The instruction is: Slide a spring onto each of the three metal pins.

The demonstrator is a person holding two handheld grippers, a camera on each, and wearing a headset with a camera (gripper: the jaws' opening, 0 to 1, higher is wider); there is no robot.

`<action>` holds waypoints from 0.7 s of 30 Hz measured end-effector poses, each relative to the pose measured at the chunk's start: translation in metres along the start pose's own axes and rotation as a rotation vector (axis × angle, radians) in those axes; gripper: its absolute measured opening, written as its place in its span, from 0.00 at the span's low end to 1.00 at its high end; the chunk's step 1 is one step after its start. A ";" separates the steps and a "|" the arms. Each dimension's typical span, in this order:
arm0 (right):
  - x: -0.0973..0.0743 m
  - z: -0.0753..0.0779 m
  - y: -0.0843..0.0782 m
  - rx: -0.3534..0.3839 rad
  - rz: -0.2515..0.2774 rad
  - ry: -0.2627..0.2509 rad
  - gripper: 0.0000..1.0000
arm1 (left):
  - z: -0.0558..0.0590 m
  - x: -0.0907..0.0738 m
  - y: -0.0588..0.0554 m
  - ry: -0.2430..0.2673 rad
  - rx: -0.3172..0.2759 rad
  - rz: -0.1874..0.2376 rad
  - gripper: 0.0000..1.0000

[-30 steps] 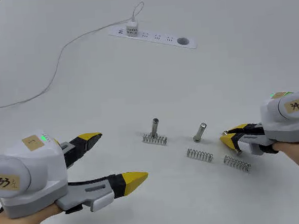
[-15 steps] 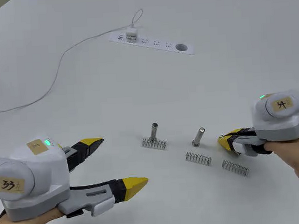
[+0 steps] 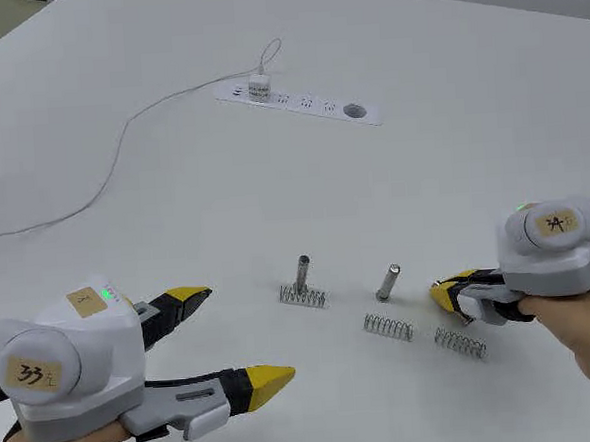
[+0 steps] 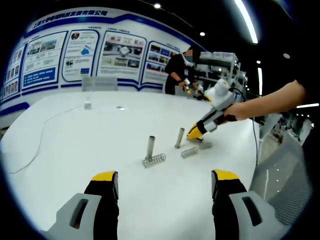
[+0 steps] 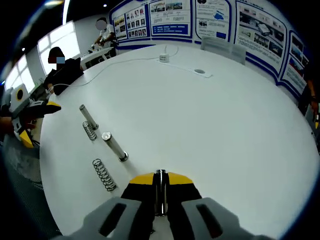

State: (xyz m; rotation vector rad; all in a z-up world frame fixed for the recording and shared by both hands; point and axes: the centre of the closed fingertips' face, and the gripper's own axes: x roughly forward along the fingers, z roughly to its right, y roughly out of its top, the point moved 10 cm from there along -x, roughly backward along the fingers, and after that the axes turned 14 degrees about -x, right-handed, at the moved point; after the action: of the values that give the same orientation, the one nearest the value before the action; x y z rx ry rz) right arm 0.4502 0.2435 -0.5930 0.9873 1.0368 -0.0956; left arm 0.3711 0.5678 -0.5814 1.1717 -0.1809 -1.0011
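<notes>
Tan label [image 3: 32, 373] "33" on left gripper [image 3: 234, 336]

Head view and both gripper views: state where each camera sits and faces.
Head view: on the headset, facing down at the table; left gripper, right gripper and a hand show.
Left gripper view: rides the left gripper, facing the standing pins and right gripper; open jaws below.
Right gripper view: rides the right gripper, facing across the table; jaws shut on a third pin.
All share the standing pins.
</notes>
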 end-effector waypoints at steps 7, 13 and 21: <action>-0.005 -0.001 0.001 -0.014 0.019 -0.013 0.08 | 0.000 0.000 0.000 0.002 0.002 0.000 0.77; -0.010 -0.002 0.001 -0.021 0.041 -0.025 0.08 | 0.004 0.000 0.000 -0.007 0.017 -0.002 0.77; -0.018 0.000 0.001 -0.020 0.065 -0.044 0.08 | 0.004 0.001 -0.001 -0.009 0.034 -0.017 0.77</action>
State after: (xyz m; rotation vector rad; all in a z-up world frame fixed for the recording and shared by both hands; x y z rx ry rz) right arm 0.4406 0.2378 -0.5785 0.9955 0.9627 -0.0529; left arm 0.3686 0.5643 -0.5810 1.2010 -0.1962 -1.0218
